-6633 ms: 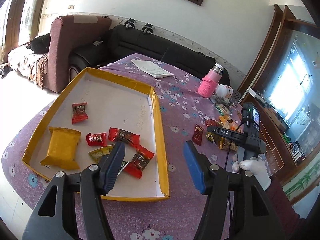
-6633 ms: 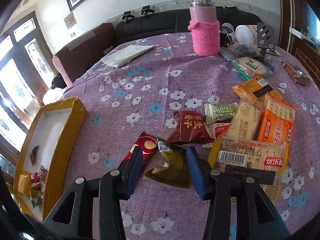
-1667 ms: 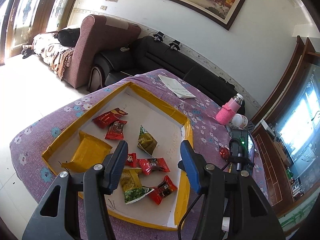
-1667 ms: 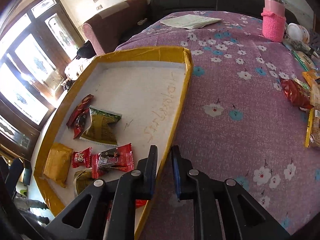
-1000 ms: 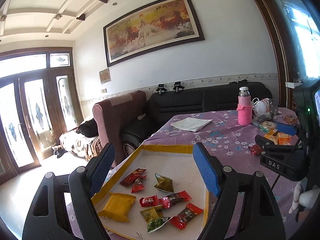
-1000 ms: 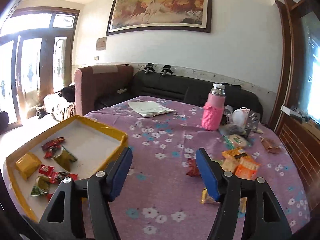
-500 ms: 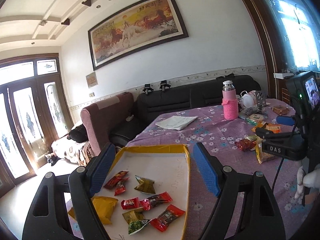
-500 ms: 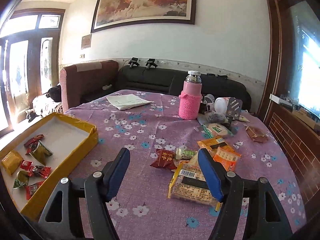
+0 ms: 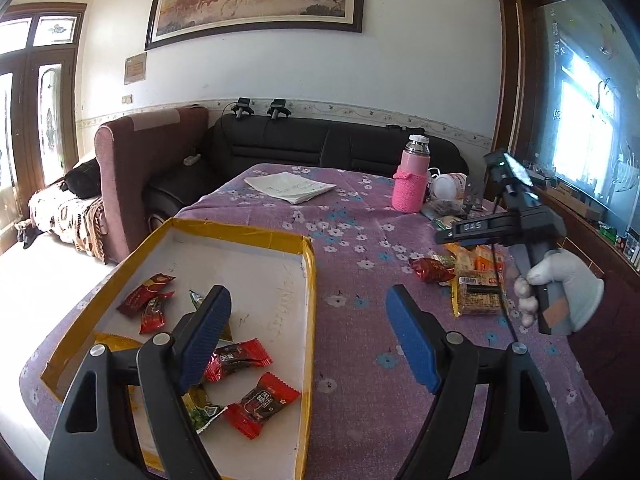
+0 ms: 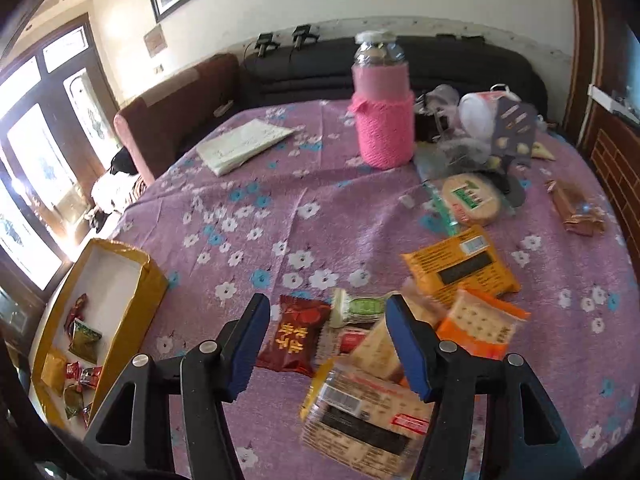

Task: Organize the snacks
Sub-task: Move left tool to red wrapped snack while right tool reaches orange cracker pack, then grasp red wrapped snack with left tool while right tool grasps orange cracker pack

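Note:
A yellow-rimmed tray (image 9: pixel 308 280) on the purple flowered table holds several small snack packets, such as a red one (image 9: pixel 262 402). My left gripper (image 9: pixel 308 344) hovers open and empty over the tray's right edge. My right gripper (image 10: pixel 328 340) is open and empty, low over a pile of snacks: a dark red packet (image 10: pixel 294 336), a small green packet (image 10: pixel 358 308), cracker packs (image 10: pixel 360 412) and an orange pack (image 10: pixel 480 320). The right gripper also shows in the left wrist view (image 9: pixel 452 236), held by a gloved hand above that pile (image 9: pixel 472 276). The tray shows at the right wrist view's left edge (image 10: pixel 136 300).
A pink-sleeved bottle (image 10: pixel 382 116), a folded paper (image 10: pixel 244 144), a round biscuit pack (image 10: pixel 472 200), a yellow-brown pack (image 10: pixel 460 268), a brown wrapper (image 10: pixel 576 208) and clutter stand at the table's far side. Sofas (image 9: pixel 304 148) lie behind; a cabinet (image 9: pixel 592 216) is to the right.
My right gripper has dropped lower and closer onto the snack pile, still open. My left gripper has tilted down toward the tray's right edge.

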Demonstrator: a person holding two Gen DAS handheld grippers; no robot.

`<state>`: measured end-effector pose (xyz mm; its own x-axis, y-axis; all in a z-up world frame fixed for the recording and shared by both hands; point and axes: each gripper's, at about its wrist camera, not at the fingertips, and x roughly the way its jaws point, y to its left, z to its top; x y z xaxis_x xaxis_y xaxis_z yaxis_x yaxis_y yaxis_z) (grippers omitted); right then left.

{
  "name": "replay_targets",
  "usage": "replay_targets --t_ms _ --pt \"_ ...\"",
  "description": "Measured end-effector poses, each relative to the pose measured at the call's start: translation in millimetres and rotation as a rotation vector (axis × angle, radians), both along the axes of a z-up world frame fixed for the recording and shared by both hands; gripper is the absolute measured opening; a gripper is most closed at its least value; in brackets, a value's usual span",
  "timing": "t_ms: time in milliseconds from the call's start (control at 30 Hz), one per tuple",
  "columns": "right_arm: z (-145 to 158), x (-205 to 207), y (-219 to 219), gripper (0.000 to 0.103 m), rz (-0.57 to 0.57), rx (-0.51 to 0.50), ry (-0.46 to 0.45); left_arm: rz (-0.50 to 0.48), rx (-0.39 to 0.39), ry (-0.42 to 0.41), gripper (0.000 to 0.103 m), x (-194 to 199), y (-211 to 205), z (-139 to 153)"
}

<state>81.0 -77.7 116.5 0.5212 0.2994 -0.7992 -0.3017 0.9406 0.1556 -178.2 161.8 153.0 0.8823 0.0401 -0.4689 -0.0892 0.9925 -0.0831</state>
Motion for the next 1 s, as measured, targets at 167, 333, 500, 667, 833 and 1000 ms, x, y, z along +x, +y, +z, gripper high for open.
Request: replay_targets --t_ms 167,333,500,667,833,1000 --pt "-44.2 21.7 40.9 0.031 -0.025 -0.124 0.11 0.012 -0.059 0.022 0.08 -0.2 16.8 -2.4" --pt "-45.3 -11.8 45.7 0.029 0.098 0.022 0.258 0.009 -0.136 0.043 0.08 2.1 28.2 -5.6" --pt "-13.6 -59.7 12.4 0.032 0.205 0.25 0.26 -0.026 -0.175 0.058 0.08 -0.4 23.3 -6.5" --pt "13.7 -68.5 -68.1 0.046 -0.067 0.191 0.049 -0.105 -0.21 0.107 0.08 1.7 5.6 -8.9" --pt "-1.1 -61.4 -133.1 0.054 -0.27 0.2 0.019 -0.215 -0.274 0.213 0.08 15.7 -19.7 -22.1" --pt "-25.4 -44.3 -149.8 0.054 -0.371 0.245 0.052 -0.287 -0.283 0.318 0.064 32.0 -50.1 -37.4"
